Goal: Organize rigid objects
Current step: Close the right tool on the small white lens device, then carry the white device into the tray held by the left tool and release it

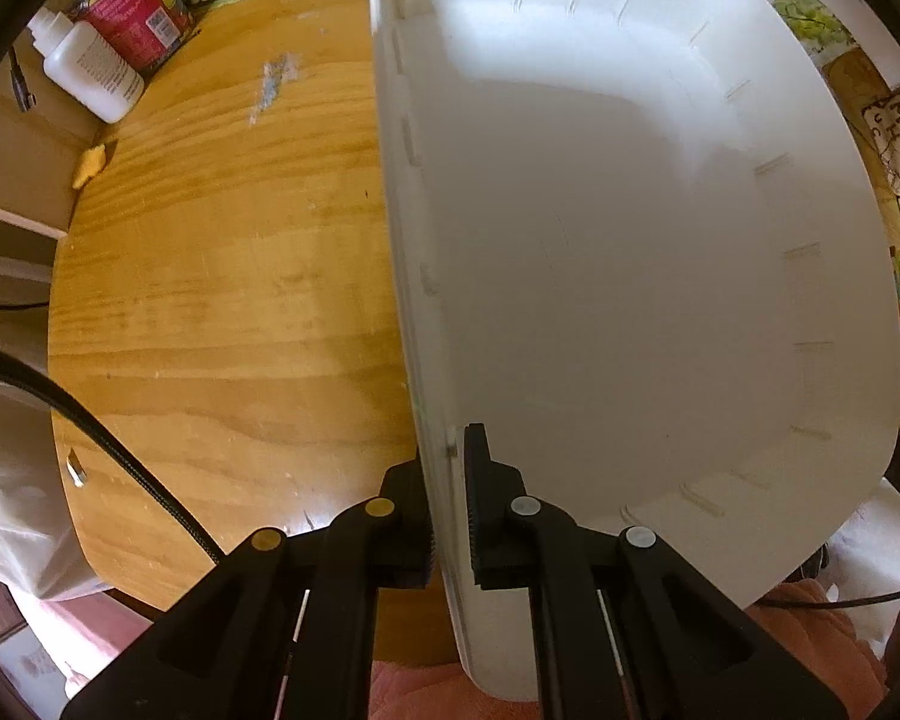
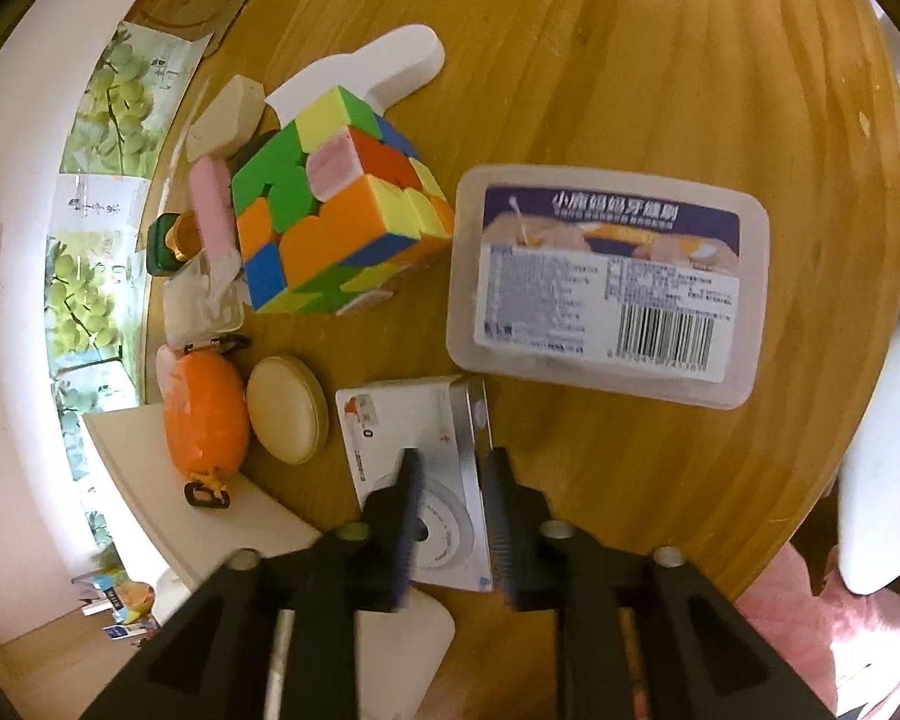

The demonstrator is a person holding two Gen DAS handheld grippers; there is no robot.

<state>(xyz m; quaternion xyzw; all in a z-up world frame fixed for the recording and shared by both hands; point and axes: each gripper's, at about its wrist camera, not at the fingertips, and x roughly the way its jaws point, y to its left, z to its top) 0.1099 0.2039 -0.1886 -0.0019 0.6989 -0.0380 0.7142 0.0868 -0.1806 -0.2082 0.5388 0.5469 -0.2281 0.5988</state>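
My left gripper [image 1: 450, 480] is shut on the wall of a white plastic bin [image 1: 630, 240], which fills the right half of the left wrist view above the wooden table [image 1: 222, 300]. My right gripper [image 2: 450, 468] straddles a small white box [image 2: 414, 450] lying on the table [image 2: 630, 60]; its jaws are apart by about the box's width, and whether they grip it I cannot tell. Beyond lie a colourful puzzle cube [image 2: 330, 210], a clear labelled plastic box [image 2: 612, 282], a round beige case [image 2: 288, 408] and an orange pouch [image 2: 207, 414].
A white bottle [image 1: 90, 69] and a red can [image 1: 138, 12] stand at the table's far left edge. A pink stick [image 2: 210, 210], a small green-capped bottle [image 2: 168, 237], a beige eraser [image 2: 222, 120] and a white shape [image 2: 378, 72] crowd around the cube.
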